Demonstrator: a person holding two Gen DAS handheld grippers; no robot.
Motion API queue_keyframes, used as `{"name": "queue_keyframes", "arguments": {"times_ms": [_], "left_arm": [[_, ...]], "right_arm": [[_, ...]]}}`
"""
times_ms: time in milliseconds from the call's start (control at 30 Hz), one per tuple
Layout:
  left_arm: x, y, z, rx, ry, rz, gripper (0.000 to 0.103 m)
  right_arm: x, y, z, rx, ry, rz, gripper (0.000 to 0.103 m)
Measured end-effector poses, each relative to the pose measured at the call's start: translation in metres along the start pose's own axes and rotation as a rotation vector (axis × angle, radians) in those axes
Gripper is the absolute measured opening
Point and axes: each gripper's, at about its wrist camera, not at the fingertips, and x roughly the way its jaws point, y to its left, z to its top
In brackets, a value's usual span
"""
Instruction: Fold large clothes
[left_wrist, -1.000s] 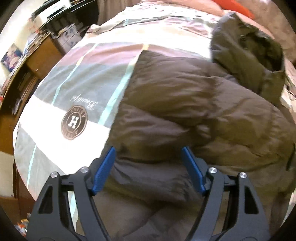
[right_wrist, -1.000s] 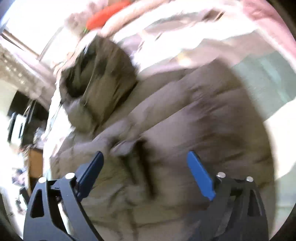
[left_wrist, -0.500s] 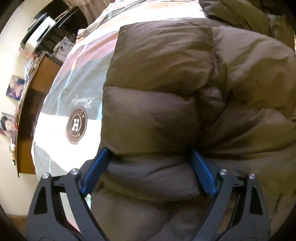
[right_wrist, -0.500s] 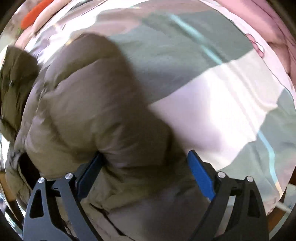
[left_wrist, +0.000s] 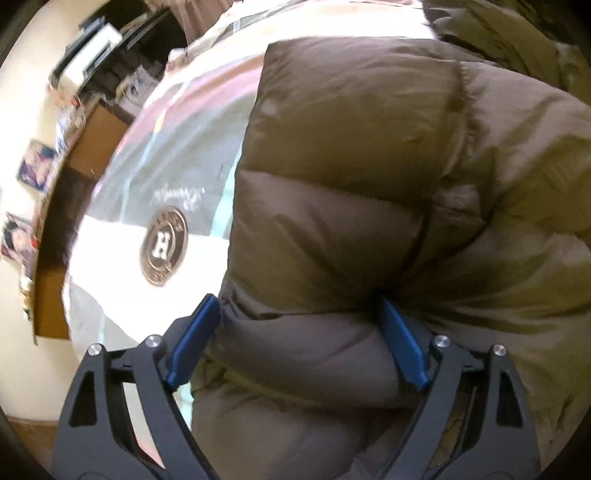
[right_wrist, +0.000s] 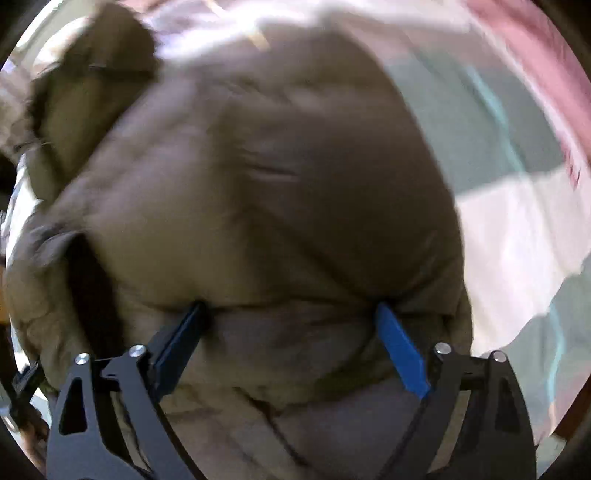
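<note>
A big brown quilted puffer jacket (left_wrist: 369, 192) lies on a bed and fills most of both views; in the right wrist view it (right_wrist: 266, 177) is blurred. Its hood (left_wrist: 498, 40) lies at the far end. My left gripper (left_wrist: 299, 317) is open, its blue fingers (left_wrist: 192, 339) pressed into a padded fold at the jacket's left edge. My right gripper (right_wrist: 291, 321) is open too, its blue fingers (right_wrist: 402, 350) sunk into a fold near the jacket's right edge. Neither is closed on the fabric.
The bed cover (left_wrist: 147, 192) has pale, grey and pink blocks and a round "H" logo (left_wrist: 164, 245). A wooden desk with clutter (left_wrist: 81, 147) stands left of the bed. A pink blanket (right_wrist: 524, 55) lies at the far right.
Both grippers have come down close onto the jacket and now press into its folds. The right view swung from the bed cover back over the jacket.
</note>
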Motion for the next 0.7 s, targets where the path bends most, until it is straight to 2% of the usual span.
{"name": "queue_keyframes", "arguments": {"times_ms": [67, 167, 233, 267, 300, 367, 433, 500, 533, 600, 700], "left_arm": [[0.007, 0.008, 0.001, -0.023, 0.027, -0.014, 0.09], [0.006, 0.008, 0.001, 0.003, 0.017, 0.018, 0.09], [-0.003, 0.006, 0.0, -0.002, 0.009, 0.019, 0.085], [-0.012, 0.005, 0.001, -0.011, 0.003, 0.002, 0.078], [-0.02, 0.002, 0.0, -0.017, -0.004, -0.015, 0.076], [-0.044, 0.003, -0.001, -0.022, -0.059, -0.067, 0.077], [-0.058, -0.001, -0.002, -0.011, -0.102, -0.081, 0.078], [-0.064, -0.012, -0.003, 0.02, -0.129, -0.103, 0.079], [-0.062, -0.018, -0.002, 0.037, -0.123, -0.099, 0.079], [-0.054, -0.027, 0.0, 0.049, -0.094, -0.092, 0.079], [-0.038, -0.031, 0.003, 0.011, -0.016, -0.148, 0.079]], "right_arm": [[0.0, -0.013, 0.002, 0.053, 0.008, -0.022, 0.097], [-0.002, -0.015, 0.0, 0.06, 0.007, -0.041, 0.097], [-0.013, -0.007, -0.003, 0.042, -0.023, -0.062, 0.097], [-0.02, -0.003, -0.005, 0.035, -0.041, -0.063, 0.097], [-0.029, 0.003, -0.008, 0.019, -0.066, -0.048, 0.096], [-0.049, 0.022, -0.016, -0.033, -0.115, 0.017, 0.096], [-0.06, 0.038, -0.023, -0.07, -0.148, 0.087, 0.097], [-0.065, 0.062, -0.03, -0.131, -0.158, 0.198, 0.097], [-0.063, 0.063, -0.025, -0.15, -0.157, 0.225, 0.097], [-0.062, 0.091, -0.031, -0.197, -0.16, 0.3, 0.097], [-0.063, 0.115, -0.035, -0.259, -0.149, 0.414, 0.097]]}}
